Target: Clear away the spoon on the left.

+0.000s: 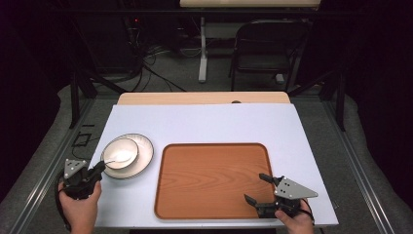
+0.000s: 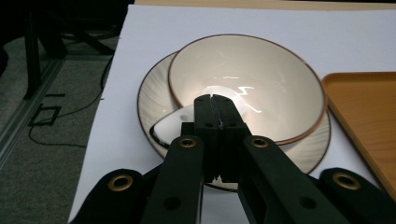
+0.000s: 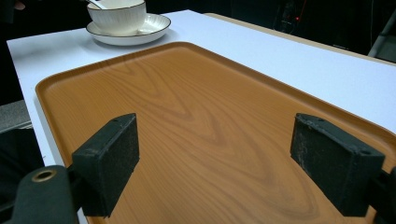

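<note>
Room: dark, with a folding chair [image 1: 269,46] and floor cables beyond a table [image 1: 209,122] covered in white.
High view, left gripper [image 1: 100,168]: at the table's near left edge, held in a hand [image 1: 80,204], tips at the near rim of the plate [image 1: 144,158].
High view, dishes: a cream bowl [image 1: 122,152] sits on the plate, left of a wooden tray [image 1: 214,195]; a spoon [image 1: 113,161] lies in the bowl.
High view, right gripper [image 1: 258,189]: over the tray's near right corner, jaws spread, nothing between them.
Left gripper view, jaws: pressed together, tips over the bowl's [image 2: 261,79] near rim, just beside the white spoon [image 2: 170,123] that leans out over the plate [image 2: 154,98]; whether they pinch the spoon handle I cannot tell.
Left gripper view, surroundings: tray [image 2: 369,116] edge at right, grey floor at left.
Right gripper view, jaws: wide apart above the bare tray [image 3: 187,121], touching nothing.
Right gripper view, far side: bowl [image 3: 119,18] on its plate [image 3: 154,25] at the far left, apart from the tray.
</note>
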### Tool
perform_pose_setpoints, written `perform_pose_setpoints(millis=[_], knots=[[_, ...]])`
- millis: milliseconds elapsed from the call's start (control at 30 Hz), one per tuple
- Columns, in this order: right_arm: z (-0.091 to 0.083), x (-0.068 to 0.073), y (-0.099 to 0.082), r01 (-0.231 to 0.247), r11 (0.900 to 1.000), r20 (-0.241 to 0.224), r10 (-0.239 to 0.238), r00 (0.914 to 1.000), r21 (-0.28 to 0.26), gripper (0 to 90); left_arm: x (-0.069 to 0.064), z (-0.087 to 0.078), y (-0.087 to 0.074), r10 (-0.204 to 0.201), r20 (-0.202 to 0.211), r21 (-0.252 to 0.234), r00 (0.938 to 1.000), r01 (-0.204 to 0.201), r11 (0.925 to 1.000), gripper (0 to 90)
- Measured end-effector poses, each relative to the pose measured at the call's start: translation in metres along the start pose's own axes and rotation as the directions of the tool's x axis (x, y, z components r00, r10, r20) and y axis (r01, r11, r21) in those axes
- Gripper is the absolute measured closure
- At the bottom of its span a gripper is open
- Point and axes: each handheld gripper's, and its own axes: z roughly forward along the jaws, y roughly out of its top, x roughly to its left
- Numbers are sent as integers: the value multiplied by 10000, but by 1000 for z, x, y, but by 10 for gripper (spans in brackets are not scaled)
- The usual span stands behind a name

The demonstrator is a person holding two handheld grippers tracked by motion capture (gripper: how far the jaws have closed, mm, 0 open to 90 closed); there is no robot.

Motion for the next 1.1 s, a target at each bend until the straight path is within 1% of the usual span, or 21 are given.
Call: perform_pose_setpoints(millis=[33, 200, 333, 367, 500, 533, 600, 633, 700, 733, 800, 833, 867, 900, 967, 1033, 1100], knots=[[0, 0, 0, -32, 10000, 21, 32, 10000, -12, 154, 3, 1, 1, -74, -117, 14, 9999, 75, 10000, 891], [1, 0, 0, 14, 10000, 12, -14, 10000, -6, 154, 9, 5, 6, -104, -223, 49, 9997, 106, 9999, 889], [1, 0, 0, -16, 10000, 18, 16, 10000, -8, 154, 14, 11, 9, 15, -413, 239, 9991, -6, 9997, 889], [1, 0, 0, -24, 10000, 27, 24, 10000, 2, 154, 16, 14, 10, 17, -399, 297, 9992, -5, 9996, 889], [1, 0, 0, -31, 10000, 31, 31, 10000, -2, 154, 18, 18, 12, -86, -346, 322, 9994, 97, 9994, 889], [1, 0, 0, -29, 10000, 26, 29, 10000, 9, 154, 20, 20, 14, -183, -366, 309, 9992, 195, 9993, 890], [1, 0, 0, -40, 10000, 26, 40, 10000, 21, 154, 21, 20, 15, -248, -343, 294, 9991, 258, 9992, 890], [1, 1, 0, -40, 10000, 27, 40, 10000, 26, 154, 23, 22, 18, -381, -354, 222, 9986, 389, 9990, 890], [1, 0, 0, -23, 10000, 30, 23, 10000, 14, 154, 24, 23, 19, -403, -368, 217, 9985, 411, 9989, 884], [1, 0, 0, -17, 10000, 30, 17, 10000, 2, 154, 25, 24, 21, -495, -437, 175, 9978, 503, 9986, 876], [1, 0, 0, -13, 10000, 47, 13, 10000, -3, 154, 25, 24, 21, -564, -426, 179, 9975, 572, 9982, 856], [1, 0, 0, -22, 10000, 50, 22, 10000, -3, 154, 26, 24, 23, -776, -388, 70, 9962, 779, 9969, 842], [1, 0, 0, -22, 10000, 50, 22, 10000, -3, 154, 26, 24, 23, -776, -388, 70, 9962, 779, 9969, 822], [1, 0, 0, -18, 10000, 52, 18, 10000, 0, 154, 27, 24, 24, -900, -293, -23, 9955, 900, 9959, 822], [1, 0, 0, -19, 10000, 50, 19, 10000, 4, 154, 27, 23, 26, -1056, -358, -90, 9938, 1053, 9944, 759], [1, 0, 0, -11, 10000, 40, 11, 10000, 2, 154, 29, 23, 27, -1335, -408, -192, 9902, 1329, 9909, 660], [1, 0, 0, 18, 10000, 45, -18, 10000, 2, 154, 31, 22, 28, -1589, -498, -314, 9860, 1575, 9870, 585]])
